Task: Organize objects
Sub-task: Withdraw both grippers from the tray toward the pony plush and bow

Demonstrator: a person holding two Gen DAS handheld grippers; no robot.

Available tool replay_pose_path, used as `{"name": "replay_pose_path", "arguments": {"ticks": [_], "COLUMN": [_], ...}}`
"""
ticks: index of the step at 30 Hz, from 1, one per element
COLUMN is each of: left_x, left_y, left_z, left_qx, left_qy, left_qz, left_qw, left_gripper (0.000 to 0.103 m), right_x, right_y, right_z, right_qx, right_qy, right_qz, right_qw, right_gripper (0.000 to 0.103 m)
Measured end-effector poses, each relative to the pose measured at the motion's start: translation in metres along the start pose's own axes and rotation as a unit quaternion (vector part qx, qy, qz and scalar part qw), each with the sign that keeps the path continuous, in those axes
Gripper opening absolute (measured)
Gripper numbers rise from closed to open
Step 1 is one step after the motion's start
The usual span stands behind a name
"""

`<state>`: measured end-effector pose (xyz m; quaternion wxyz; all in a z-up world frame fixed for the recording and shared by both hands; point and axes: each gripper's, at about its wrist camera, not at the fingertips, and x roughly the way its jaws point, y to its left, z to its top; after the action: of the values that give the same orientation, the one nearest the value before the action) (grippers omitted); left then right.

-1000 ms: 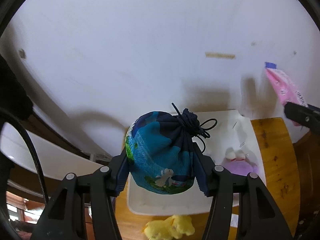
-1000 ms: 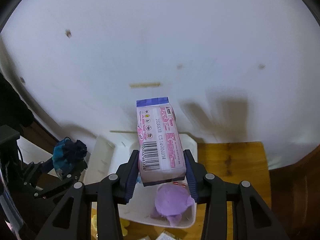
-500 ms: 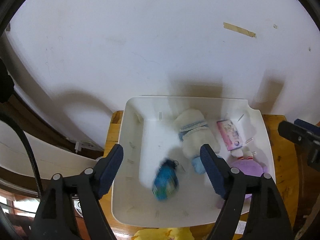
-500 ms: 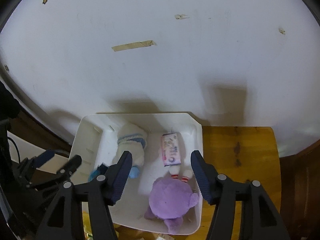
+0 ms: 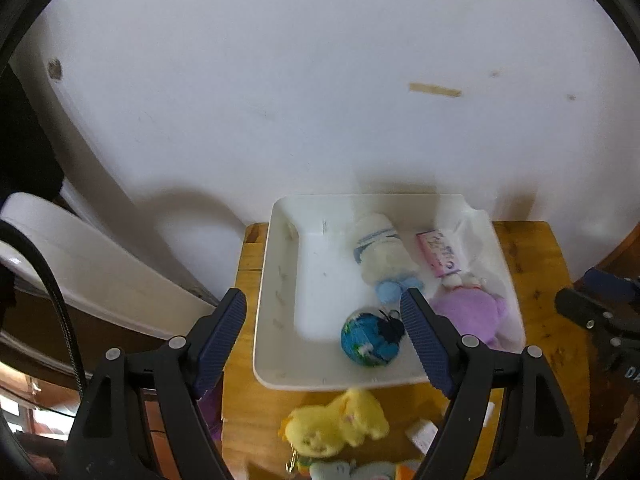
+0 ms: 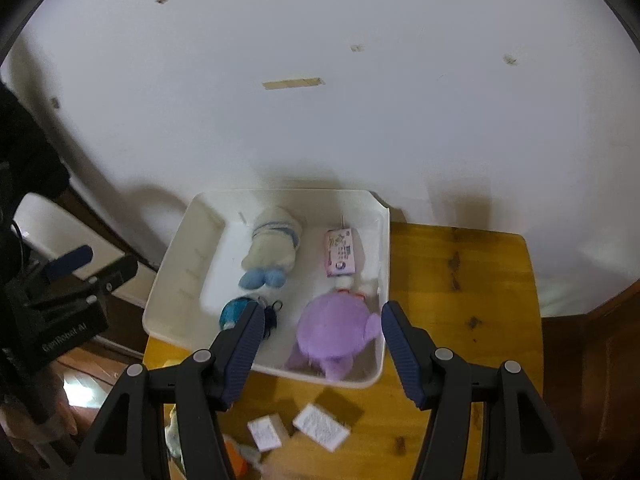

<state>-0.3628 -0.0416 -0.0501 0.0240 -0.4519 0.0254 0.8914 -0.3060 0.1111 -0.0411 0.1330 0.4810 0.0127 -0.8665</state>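
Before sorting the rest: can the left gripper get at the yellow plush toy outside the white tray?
Probably yes: the left gripper is open, and the yellow plush toy lies uncovered on the wooden table below it.

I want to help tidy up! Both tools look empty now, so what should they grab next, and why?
Probably the left tool should dip toward the yellow plush toy. Both tools are open and hold nothing, the right tool too. The blue pouch and pink packet already lie in the white bin, while the yellow toy is on the wooden table just outside it.
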Motion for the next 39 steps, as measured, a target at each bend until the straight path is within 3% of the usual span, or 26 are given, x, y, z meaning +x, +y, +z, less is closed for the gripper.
{"name": "replay_pose_path", "arguments": {"ticks": [9, 23, 26, 39], "left_x": [-0.083, -0.159, -0.171, -0.179], "left_y": [-0.017, -0.037, -0.032, 0.000], "left_z": [-0.022, -0.066, -0.079, -0.155], "left_qx": [0.013, 0.057, 0.058, 0.039], "left_qy": [-0.040, -0.068, -0.070, -0.041], "left_qz": [-0.012, -0.009, -0.014, -0.016], "left_qw": [0.9991, 0.9960, 0.9957, 0.9983], "left_gripper": [0.082, 0.082, 0.082, 0.082], "right_x": [-0.061, -0.145, -0.157, -0.157], "right_y": [0.004, 0.022, 0.028, 0.069], "right_z": [-0.033, -0.078, -0.091, -0.153], "right_qx": [-0.013, -0.045, -0.054, -0.139], "right_qy": [-0.026, -0.064, -0.075, -0.071], "right_qz": [0.005, 0.024, 0.034, 0.058], "right_qw": [1.000, 0.997, 0.995, 0.986], "right_gripper": [0.064, 0.066, 0.071, 0.072]}}
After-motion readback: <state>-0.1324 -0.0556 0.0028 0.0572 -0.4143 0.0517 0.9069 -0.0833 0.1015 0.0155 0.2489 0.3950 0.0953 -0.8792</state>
